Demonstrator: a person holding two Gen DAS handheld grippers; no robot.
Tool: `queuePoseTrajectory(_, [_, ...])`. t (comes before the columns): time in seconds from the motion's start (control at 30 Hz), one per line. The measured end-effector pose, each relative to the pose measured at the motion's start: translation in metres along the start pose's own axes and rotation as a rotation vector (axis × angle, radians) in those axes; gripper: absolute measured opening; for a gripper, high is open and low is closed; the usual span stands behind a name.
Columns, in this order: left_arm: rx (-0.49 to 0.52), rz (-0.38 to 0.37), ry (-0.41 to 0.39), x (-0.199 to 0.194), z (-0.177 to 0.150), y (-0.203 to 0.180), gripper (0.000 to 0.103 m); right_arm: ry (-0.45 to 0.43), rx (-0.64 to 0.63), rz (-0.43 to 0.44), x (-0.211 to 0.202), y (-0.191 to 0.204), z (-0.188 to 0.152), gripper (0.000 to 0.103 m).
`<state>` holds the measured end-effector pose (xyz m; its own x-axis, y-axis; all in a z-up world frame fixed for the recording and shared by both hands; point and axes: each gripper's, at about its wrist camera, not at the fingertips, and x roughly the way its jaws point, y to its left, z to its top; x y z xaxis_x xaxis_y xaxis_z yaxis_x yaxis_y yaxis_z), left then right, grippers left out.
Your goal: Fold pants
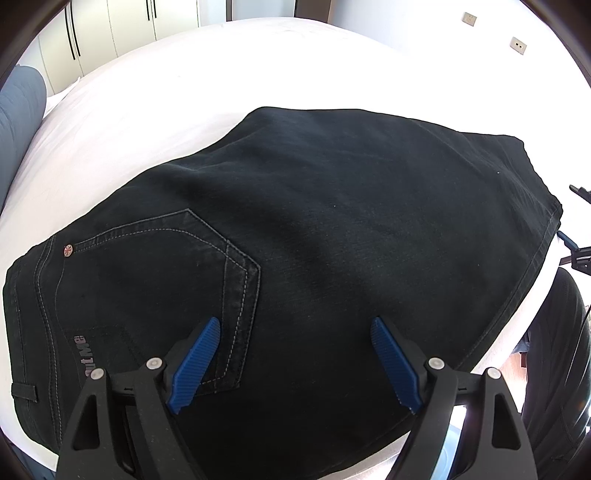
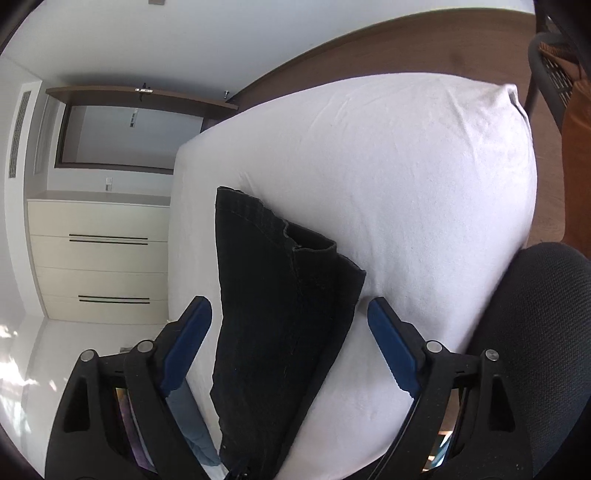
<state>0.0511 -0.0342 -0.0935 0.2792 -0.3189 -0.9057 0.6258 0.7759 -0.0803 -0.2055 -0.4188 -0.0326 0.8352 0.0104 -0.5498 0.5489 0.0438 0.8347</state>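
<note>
Black jeans (image 1: 314,236) lie folded on a white bed (image 1: 147,92), back pocket (image 1: 166,280) up, waistband at the left. My left gripper (image 1: 295,332) hovers open over the near edge of the jeans, holding nothing. In the right wrist view the leg end of the jeans (image 2: 280,295) lies on the bed (image 2: 406,203) between the spread blue pads of my right gripper (image 2: 290,310), which is open. The right gripper's tip shows at the right edge of the left wrist view (image 1: 576,251).
White drawers (image 2: 99,258) and wardrobe doors (image 1: 110,33) stand beyond the bed. A black mesh chair (image 2: 546,332) is at the right. A wooden headboard (image 2: 406,48) runs behind the bed. A grey-blue cloth (image 1: 18,122) lies at the left.
</note>
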Motion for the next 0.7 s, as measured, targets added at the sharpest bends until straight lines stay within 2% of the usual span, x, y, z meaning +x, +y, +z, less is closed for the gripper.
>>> queuePoseTrajectory(0.1, [-0.005, -0.001, -0.003, 0.000, 0.000, 0.000, 0.085, -0.008, 0.004, 0.010, -0.001, 0.003, 0.001, 0.087])
queuePoseTrajectory(0.17, [-0.005, 0.001, -0.004, 0.000, -0.001, 0.000, 0.085, -0.004, 0.006, -0.027, -0.003, 0.003, 0.001, 0.087])
queuePoseTrajectory(0.27, [-0.014, 0.002, -0.007, -0.001, -0.003, -0.001, 0.085, -0.070, 0.002, -0.077, -0.023, 0.004, 0.001, 0.087])
queuePoseTrajectory(0.33, [-0.014, 0.002, -0.007, 0.000, -0.004, -0.001, 0.085, -0.089, -0.044, -0.052, -0.032, 0.015, 0.002, 0.087])
queuePoseTrajectory(0.4, [-0.012, 0.008, -0.006, 0.001, -0.003, -0.002, 0.085, -0.053, -0.067, -0.033, -0.031, 0.025, 0.004, 0.086])
queuePoseTrajectory(0.5, [-0.022, 0.008, -0.006, 0.000, -0.003, -0.003, 0.085, -0.005, -0.011, 0.026, -0.026, 0.025, 0.004, 0.077])
queuePoseTrajectory(0.57, [-0.019, 0.008, -0.007, 0.001, -0.003, -0.004, 0.085, 0.017, -0.008, 0.021, -0.022, 0.024, 0.000, 0.075])
queuePoseTrajectory(0.63, [-0.011, 0.011, -0.006, 0.001, -0.003, -0.005, 0.085, 0.033, 0.008, 0.026, -0.018, 0.020, -0.003, 0.067])
queuePoseTrajectory(0.7, [-0.009, 0.009, -0.003, 0.001, -0.002, -0.006, 0.085, 0.041, 0.024, 0.008, -0.015, 0.016, -0.005, 0.066])
